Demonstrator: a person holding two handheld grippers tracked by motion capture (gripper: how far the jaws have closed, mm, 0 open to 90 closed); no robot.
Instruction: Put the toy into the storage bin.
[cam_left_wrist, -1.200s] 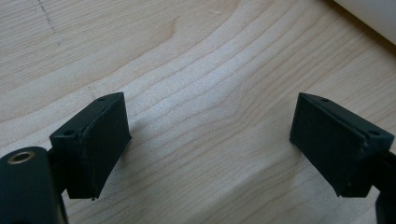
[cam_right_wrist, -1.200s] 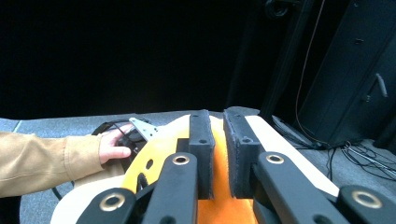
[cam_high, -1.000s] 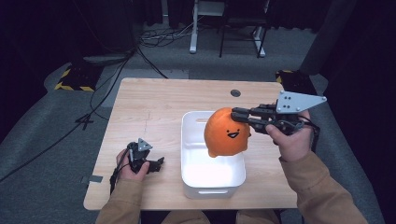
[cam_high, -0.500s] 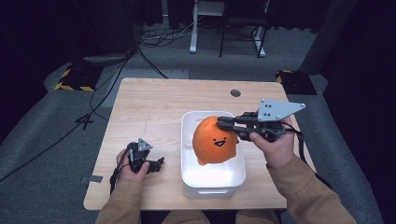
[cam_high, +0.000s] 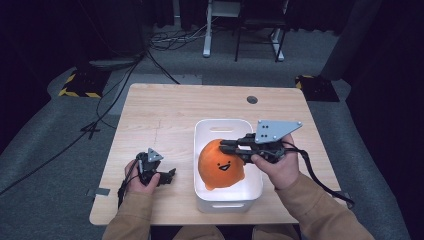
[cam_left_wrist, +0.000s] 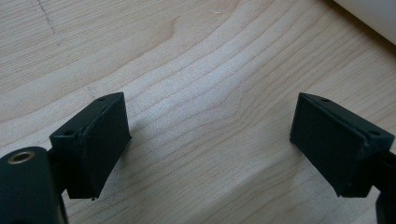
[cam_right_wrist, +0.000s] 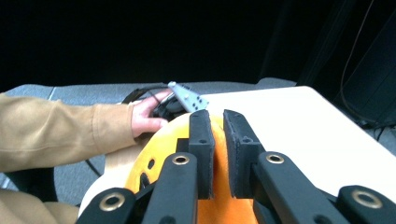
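Person wearing tan long sleeves, cuffs ending at the wrists, both forearms showing in the high view. Right hand-held gripper showing as black, with a grey three-cornered plate on top carrying small dark screw holes, and a black cable trailing off it. In the right gripper view its two flat black jaw pads are sitting on black linkage arms with brass-ringed pivot holes. Left hand-held gripper also black, smaller grey plate on top; its blocky black pads are showing tiny screw holes.
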